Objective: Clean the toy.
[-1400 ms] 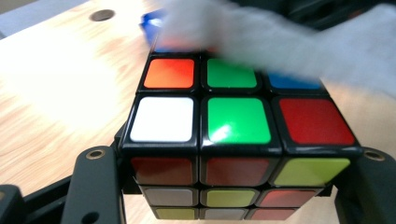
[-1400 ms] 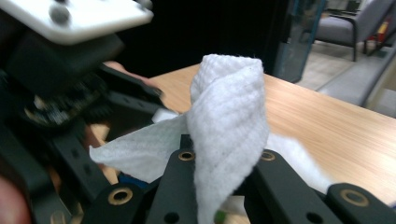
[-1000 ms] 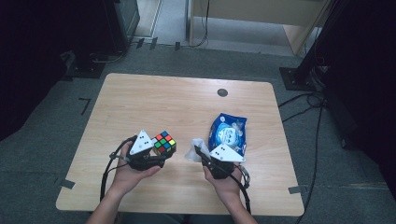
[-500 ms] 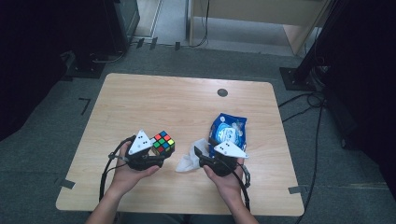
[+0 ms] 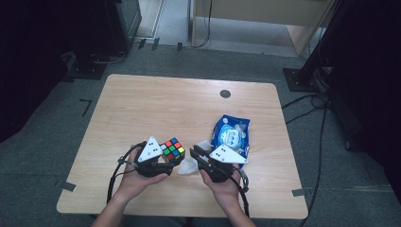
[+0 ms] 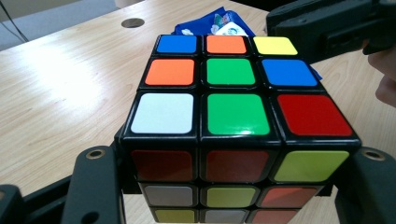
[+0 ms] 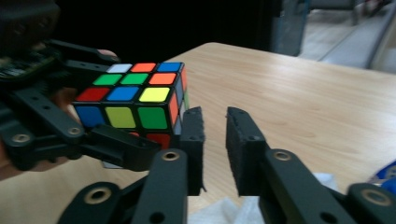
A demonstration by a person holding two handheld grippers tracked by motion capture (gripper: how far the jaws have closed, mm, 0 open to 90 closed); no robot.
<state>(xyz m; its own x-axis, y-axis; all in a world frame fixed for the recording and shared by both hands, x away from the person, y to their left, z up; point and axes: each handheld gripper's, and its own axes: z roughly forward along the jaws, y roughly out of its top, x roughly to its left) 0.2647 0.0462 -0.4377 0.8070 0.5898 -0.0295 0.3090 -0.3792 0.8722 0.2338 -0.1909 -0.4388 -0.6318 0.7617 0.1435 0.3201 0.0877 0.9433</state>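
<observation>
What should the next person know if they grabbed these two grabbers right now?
Left gripper: shut on the puzzle cube, held just above the table.
Right gripper: jaws have just been closing, a small gap is left and nothing is between them; it sits right beside the cube.
White wipe: lying crumpled on the table between the two grippers, not held.
Blue wipes packet: flat on the table to the right.
Done: cube is gripped and a wipe is out.
Left, probably: pick up the wipe with the right gripper and bring it to the cube.
</observation>
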